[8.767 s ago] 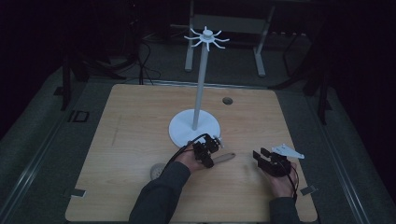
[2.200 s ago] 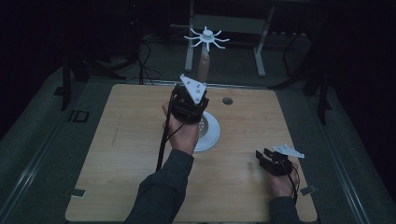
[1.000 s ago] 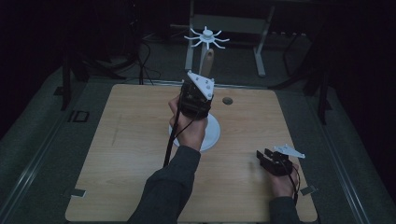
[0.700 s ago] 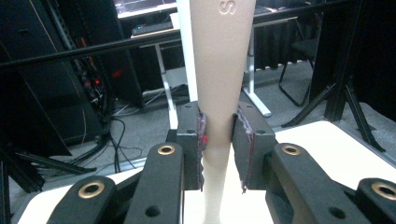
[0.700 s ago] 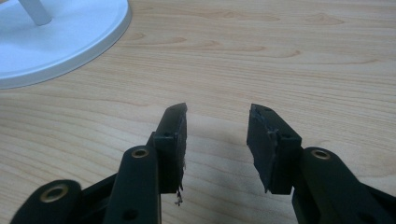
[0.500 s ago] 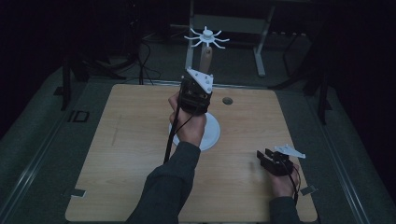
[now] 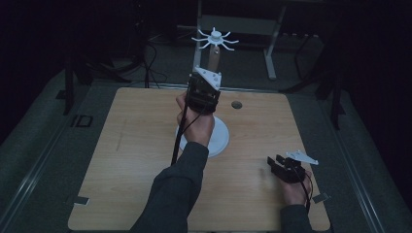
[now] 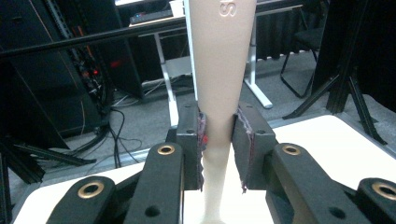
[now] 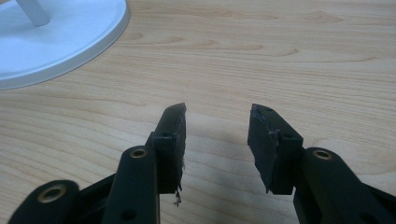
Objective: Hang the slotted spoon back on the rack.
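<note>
A light wooden desk (image 7: 121, 160) fills the middle of the frame. On it, at the centre, stands a white round stand base (image 7: 219, 138); a small dark hole (image 7: 236, 104) is above it.

The left tool (image 7: 206, 80) has risen from the near bench (image 7: 121, 145) beside the stand's base (image 7: 221, 138), carrying a beige piece (image 8: 219, 60) up and farther toward the stand's pronged top (image 7: 215, 38).

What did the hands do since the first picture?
The left gripper rose from the table toward the stand's top, shut on a beige tapered piece. The right gripper stayed open on the table; the stand stayed put.
</note>
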Tool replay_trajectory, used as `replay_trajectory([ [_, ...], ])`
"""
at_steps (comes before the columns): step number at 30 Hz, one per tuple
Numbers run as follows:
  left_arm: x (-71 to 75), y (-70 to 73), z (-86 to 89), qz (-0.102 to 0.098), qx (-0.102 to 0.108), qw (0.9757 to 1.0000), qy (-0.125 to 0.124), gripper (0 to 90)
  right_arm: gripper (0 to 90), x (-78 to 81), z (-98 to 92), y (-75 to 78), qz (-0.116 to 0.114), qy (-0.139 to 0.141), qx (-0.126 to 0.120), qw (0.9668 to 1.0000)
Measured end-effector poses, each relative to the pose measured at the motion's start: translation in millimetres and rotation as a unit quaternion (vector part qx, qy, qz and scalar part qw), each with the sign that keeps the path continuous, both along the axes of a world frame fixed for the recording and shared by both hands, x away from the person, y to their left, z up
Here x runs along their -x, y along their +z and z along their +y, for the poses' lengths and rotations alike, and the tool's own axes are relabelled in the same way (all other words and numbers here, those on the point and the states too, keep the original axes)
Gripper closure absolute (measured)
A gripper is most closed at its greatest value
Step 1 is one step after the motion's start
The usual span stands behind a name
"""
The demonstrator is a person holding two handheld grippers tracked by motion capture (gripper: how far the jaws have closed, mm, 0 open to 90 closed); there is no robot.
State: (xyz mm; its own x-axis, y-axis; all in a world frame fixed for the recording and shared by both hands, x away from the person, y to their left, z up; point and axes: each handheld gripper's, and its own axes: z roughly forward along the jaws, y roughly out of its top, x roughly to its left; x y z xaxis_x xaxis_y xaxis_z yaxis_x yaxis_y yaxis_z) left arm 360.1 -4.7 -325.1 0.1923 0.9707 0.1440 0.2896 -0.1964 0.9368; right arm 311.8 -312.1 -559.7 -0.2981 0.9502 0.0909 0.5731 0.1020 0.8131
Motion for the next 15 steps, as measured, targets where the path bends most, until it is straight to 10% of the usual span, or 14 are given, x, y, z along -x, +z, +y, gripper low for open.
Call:
replay_trajectory([
  [15,3.6,-3.3,5.5,0.002,0.018,0.9997,-0.016,62.8,55.5,-0.4,-0.1,-0.8,0.003,0.0,0.001,1.0],
])
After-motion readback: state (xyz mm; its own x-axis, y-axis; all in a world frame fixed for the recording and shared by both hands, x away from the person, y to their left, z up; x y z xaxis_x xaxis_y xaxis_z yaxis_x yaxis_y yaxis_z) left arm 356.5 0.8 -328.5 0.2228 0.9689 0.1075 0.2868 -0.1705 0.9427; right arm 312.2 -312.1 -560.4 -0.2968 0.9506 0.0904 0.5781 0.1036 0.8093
